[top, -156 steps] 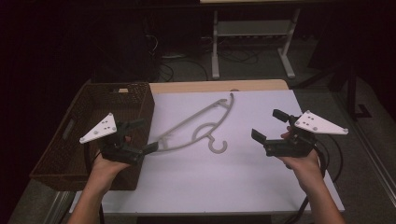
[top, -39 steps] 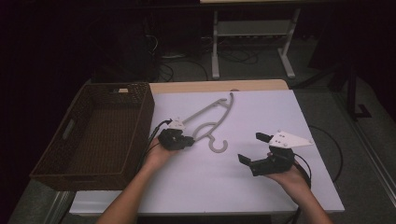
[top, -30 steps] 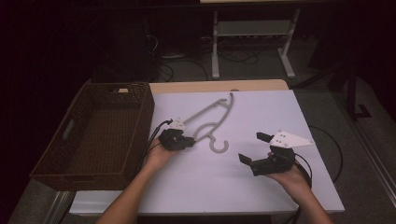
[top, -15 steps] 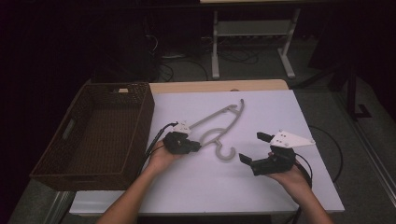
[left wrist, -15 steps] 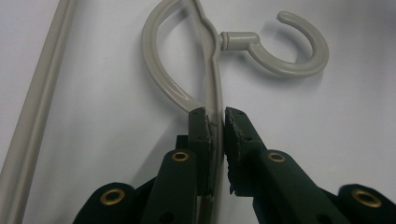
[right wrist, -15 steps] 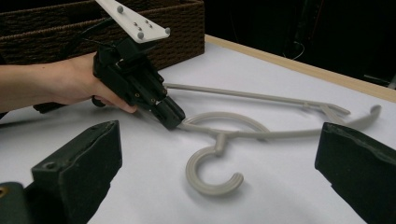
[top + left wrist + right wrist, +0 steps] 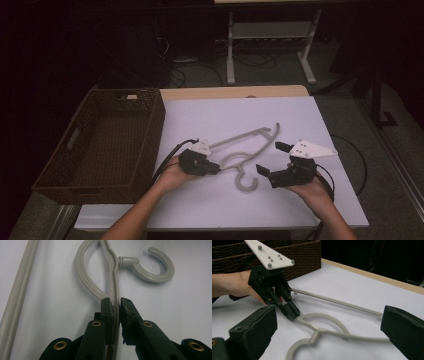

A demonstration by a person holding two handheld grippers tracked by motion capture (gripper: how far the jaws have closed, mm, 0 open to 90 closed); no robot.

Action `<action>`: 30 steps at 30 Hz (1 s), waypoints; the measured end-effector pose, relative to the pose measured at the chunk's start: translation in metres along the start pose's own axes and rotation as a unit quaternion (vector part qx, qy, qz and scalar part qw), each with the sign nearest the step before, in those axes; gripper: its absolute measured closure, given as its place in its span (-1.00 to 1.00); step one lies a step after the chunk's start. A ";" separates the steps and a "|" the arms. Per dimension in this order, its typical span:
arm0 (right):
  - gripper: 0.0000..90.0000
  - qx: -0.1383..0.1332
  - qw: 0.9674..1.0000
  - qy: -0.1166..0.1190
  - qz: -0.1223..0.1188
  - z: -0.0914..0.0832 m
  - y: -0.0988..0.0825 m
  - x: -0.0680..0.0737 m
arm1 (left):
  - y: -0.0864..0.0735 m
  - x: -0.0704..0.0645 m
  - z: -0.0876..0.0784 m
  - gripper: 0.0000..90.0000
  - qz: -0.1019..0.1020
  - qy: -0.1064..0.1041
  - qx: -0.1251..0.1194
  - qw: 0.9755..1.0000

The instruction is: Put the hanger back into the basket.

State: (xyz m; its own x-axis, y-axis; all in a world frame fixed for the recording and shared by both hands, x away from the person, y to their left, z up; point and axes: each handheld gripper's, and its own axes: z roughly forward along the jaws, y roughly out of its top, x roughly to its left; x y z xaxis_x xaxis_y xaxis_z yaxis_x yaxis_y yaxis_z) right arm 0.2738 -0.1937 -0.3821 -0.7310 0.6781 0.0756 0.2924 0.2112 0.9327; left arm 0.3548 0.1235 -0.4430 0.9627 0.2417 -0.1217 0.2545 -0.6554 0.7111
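The left gripper (image 7: 212,168) pinched the hanger (image 7: 243,152) on its arm near the hook (image 7: 152,267). The right gripper (image 7: 270,160) hung with jaws spread wide just right of the hook. A basket (image 7: 105,145) sat left of the left gripper.

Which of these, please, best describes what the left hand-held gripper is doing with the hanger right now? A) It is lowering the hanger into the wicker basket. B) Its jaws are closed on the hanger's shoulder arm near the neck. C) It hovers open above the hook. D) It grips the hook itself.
B: the left hand-held gripper has its jaws pinched on the hanger arm below the neck.
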 end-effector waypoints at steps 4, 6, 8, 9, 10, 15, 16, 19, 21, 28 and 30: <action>-1.00 0.000 1.000 0.000 0.000 0.000 0.000 0.000 | -0.002 0.000 0.001 0.82 0.002 -0.006 0.005 1.000; -1.00 0.000 1.000 0.000 0.000 0.000 0.000 0.000 | -0.003 0.000 0.002 0.82 0.000 -0.007 0.006 1.000; -1.00 0.000 1.000 0.000 0.000 0.000 0.000 0.000 | -0.003 -0.001 0.003 0.81 0.001 -0.005 0.009 1.000; -1.00 0.001 1.000 0.000 0.002 0.000 0.000 0.000 | -0.003 -0.001 0.003 0.79 0.002 -0.003 0.011 1.000; -1.00 0.001 1.000 0.000 0.002 0.000 0.000 0.000 | -0.003 -0.002 0.002 0.77 0.004 0.002 0.013 1.000; -1.00 0.000 1.000 0.000 0.003 -0.001 0.000 0.000 | 0.000 -0.012 -0.003 0.54 0.027 0.036 0.049 0.998; -1.00 0.000 1.000 0.000 0.005 -0.001 0.000 0.000 | 0.001 -0.014 -0.003 0.54 0.032 0.044 0.058 0.997; -1.00 0.001 1.000 0.000 0.002 0.000 0.000 0.000 | 0.002 -0.015 -0.002 0.54 0.037 0.048 0.062 0.996; -1.00 0.000 1.000 0.000 0.000 0.000 0.000 0.000 | 0.003 -0.015 -0.001 0.59 0.040 0.046 0.065 0.996; -1.00 0.002 1.000 0.000 0.001 0.000 -0.001 0.000 | 0.006 -0.014 0.002 0.72 0.040 0.043 0.072 0.996; -1.00 0.003 1.000 0.000 0.002 0.001 -0.001 0.000 | 0.006 -0.014 0.002 0.73 0.039 0.041 0.071 0.996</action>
State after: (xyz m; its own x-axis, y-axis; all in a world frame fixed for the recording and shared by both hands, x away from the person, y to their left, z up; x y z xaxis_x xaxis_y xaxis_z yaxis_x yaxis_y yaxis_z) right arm 0.2740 -0.1931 -0.3831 -0.7303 0.6785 0.0794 0.2991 0.2131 0.9301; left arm 0.3432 0.1145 -0.4381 0.9706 0.2407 -0.0083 0.1955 -0.7671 0.6110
